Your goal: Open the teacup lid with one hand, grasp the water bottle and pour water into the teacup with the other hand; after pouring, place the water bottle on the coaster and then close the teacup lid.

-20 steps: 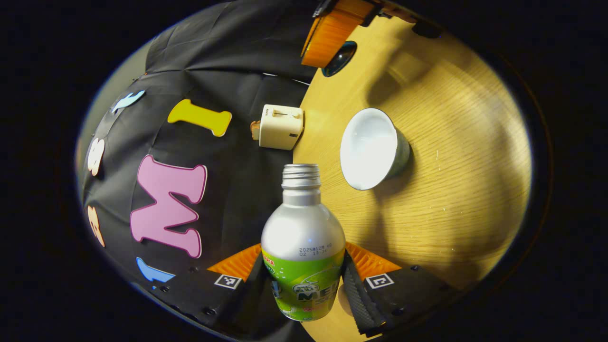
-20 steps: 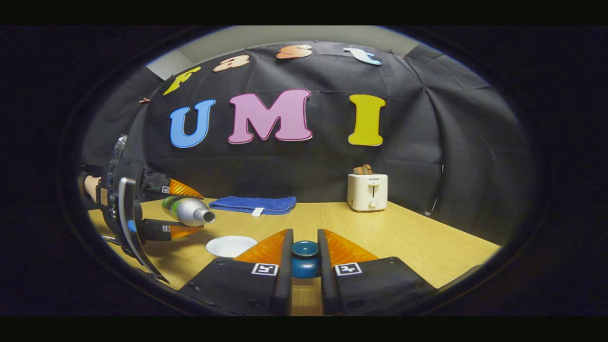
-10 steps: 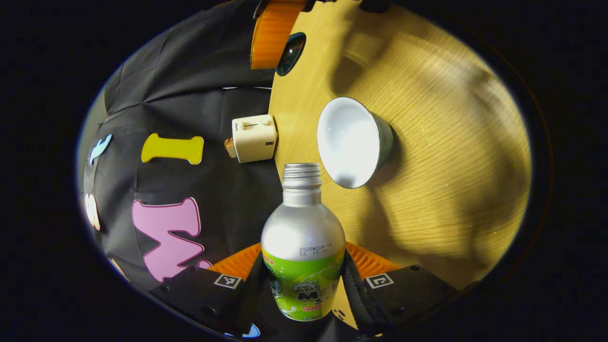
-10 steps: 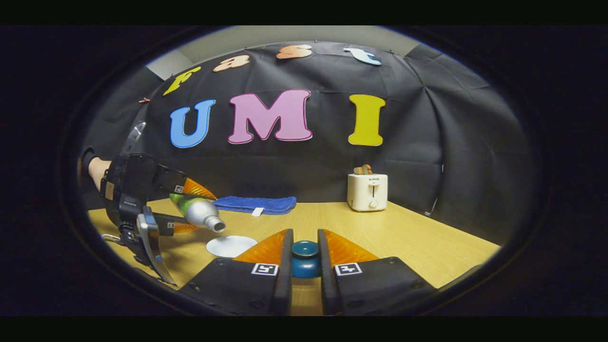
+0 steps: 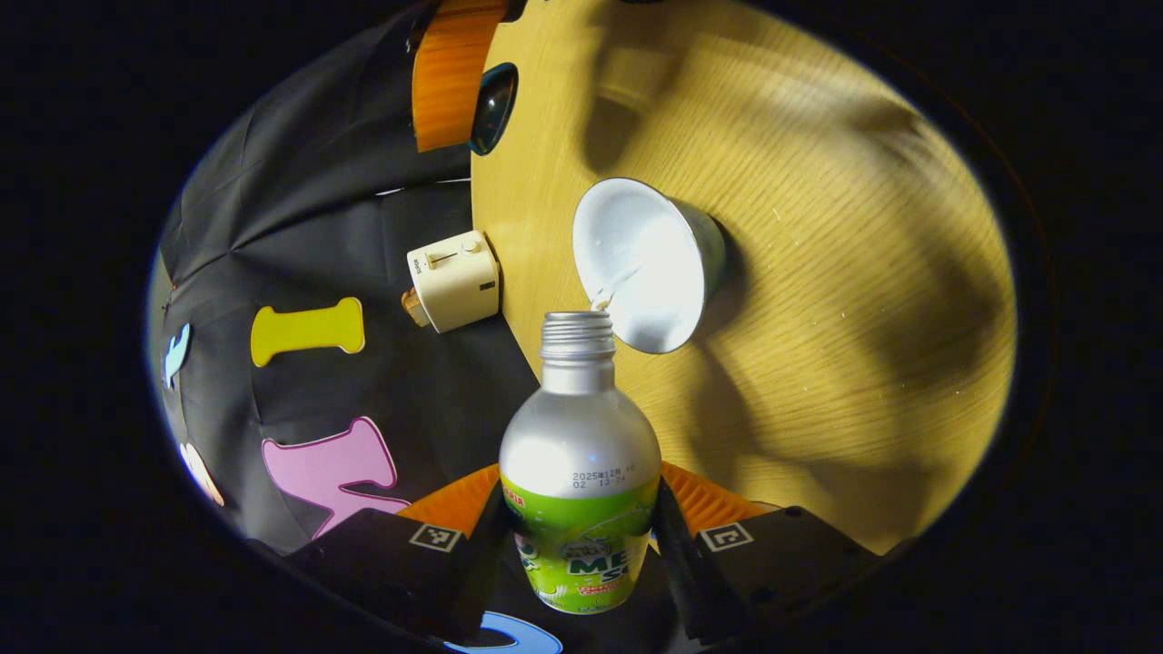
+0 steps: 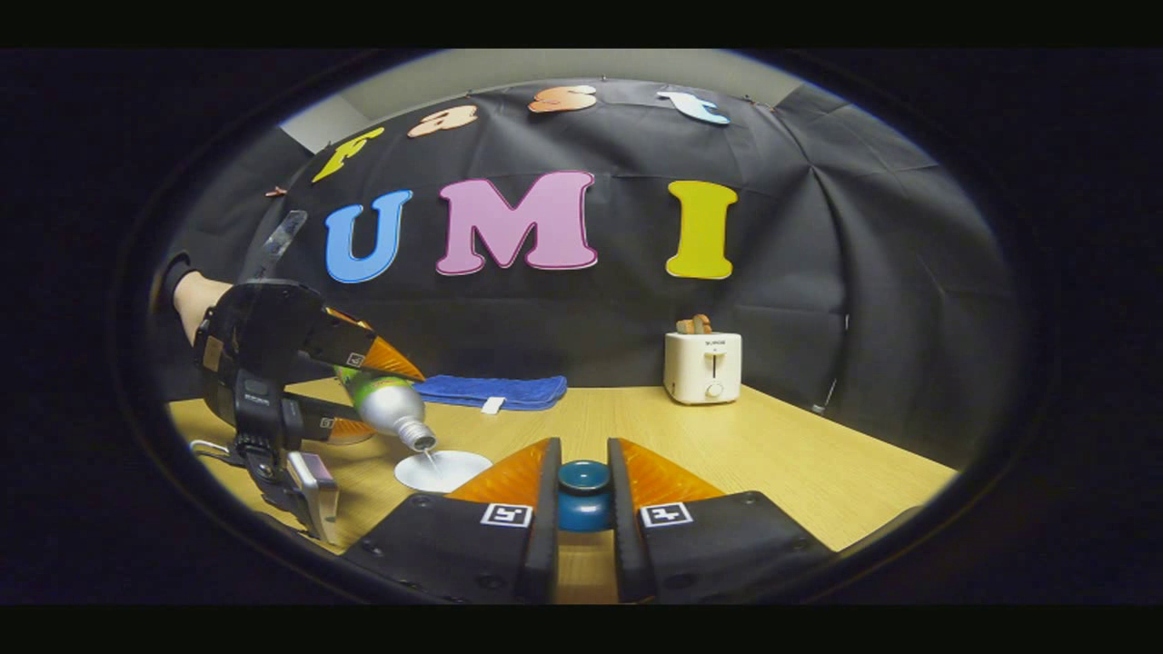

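My left gripper [image 5: 581,509] is shut on the silver and green water bottle [image 5: 580,454], which is tipped with its open mouth over the white teacup [image 5: 645,263]. A thin stream of water runs from the bottle mouth into the cup. In the right gripper view the tilted water bottle [image 6: 386,400] points down at the teacup [image 6: 442,470] on the wooden table [image 6: 772,463], with the left gripper [image 6: 350,386] around it. My right gripper [image 6: 582,486] is shut on the blue knob of the teacup lid [image 6: 582,495], held beside the cup. The teacup lid [image 5: 492,107] also appears at the top of the left gripper view.
A cream toaster [image 6: 702,365] with toast stands at the back of the table. A folded blue cloth [image 6: 491,391] lies near the wall behind the cup. A hand and dark sleeve [image 6: 186,300] hold the left gripper at the far left.
The left gripper has tilted the bottle further down toward the cup, and water now flows out of its mouth. The right gripper and lid have stayed still.
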